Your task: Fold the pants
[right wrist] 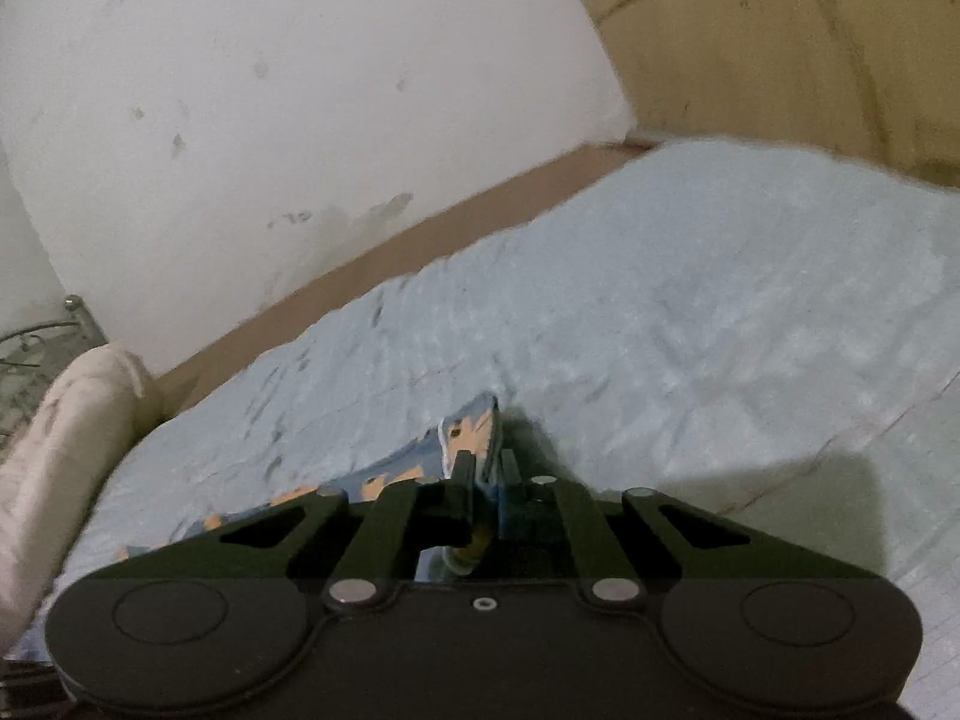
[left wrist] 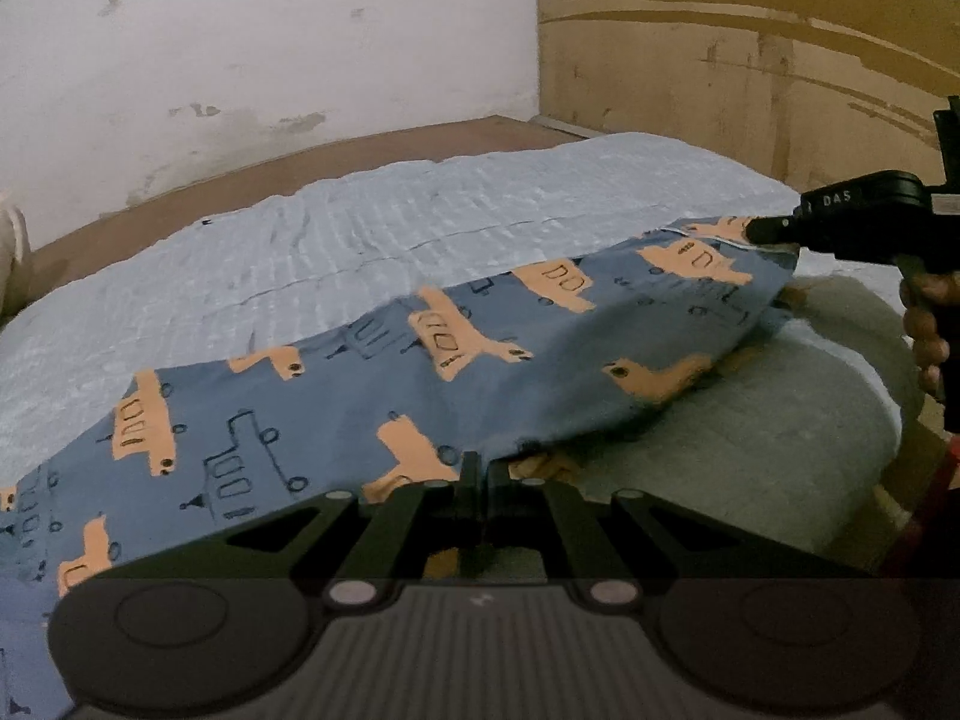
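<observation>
Nearest the lens in the left wrist view, the left gripper (left wrist: 480, 471) has its jaws pressed together on the near hem of the pants (left wrist: 372, 396), blue cloth printed with orange vehicles. The pants stretch from the lower left of the frame up to the right edge, lifted off the pale blue bed (left wrist: 372, 222), where the right gripper (left wrist: 759, 231) nips the far corner. In the right wrist view its jaws stand narrow, clamped on a bunched edge of cloth (right wrist: 477, 438).

The likely trouble: each hold takes only a thin edge, so uneven pulling could slip the fabric free or skew the fold; a grip catching one layer would let the other sag.

Both grippers point forward and downward across the bed; a person's hand (left wrist: 927, 330) wraps the right handle. Beyond stands a scuffed white wall (left wrist: 252, 60).
</observation>
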